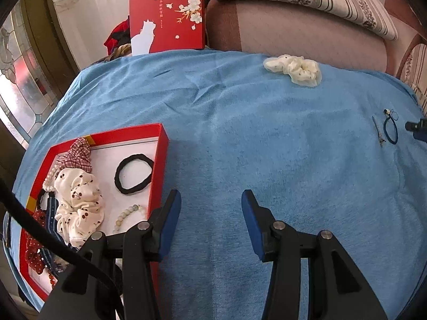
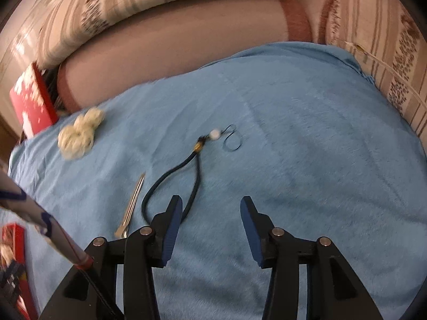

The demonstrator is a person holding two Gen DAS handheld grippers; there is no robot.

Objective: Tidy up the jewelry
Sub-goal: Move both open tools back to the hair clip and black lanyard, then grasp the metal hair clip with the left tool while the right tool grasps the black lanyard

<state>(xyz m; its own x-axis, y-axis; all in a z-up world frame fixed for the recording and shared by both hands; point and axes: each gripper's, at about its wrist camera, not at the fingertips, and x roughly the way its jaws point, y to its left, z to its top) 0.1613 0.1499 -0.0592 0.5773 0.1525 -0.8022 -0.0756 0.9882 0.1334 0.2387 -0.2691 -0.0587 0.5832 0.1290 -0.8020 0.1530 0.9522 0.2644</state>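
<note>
A red tray (image 1: pixel 163 160) at the left holds a black hair tie (image 1: pixel 134 174), a cherry-print scrunchie (image 1: pixel 80 202), a checked scrunchie (image 1: pixel 77 156), a bead bracelet (image 1: pixel 125 217) and more. My left gripper (image 1: pixel 211 208) is open and empty over the blue cloth, just right of the tray. A dark blue hair tie with a pearl (image 2: pixel 184 176) and a metal hair clip (image 2: pixel 132 205) lie before my right gripper (image 2: pixel 211 213), which is open and empty. Both also show in the left wrist view: the tie (image 1: pixel 391 130) and the clip (image 1: pixel 378 133). A cream scrunchie (image 1: pixel 295 69) lies at the far edge.
A blue cloth (image 1: pixel 253 138) covers the table. A red lid with white blossoms and a cat (image 1: pixel 166 16) stands behind it. A pink sofa (image 1: pixel 293 29) with striped cushions runs along the back. A stained-glass door (image 1: pixel 18 85) is at the left.
</note>
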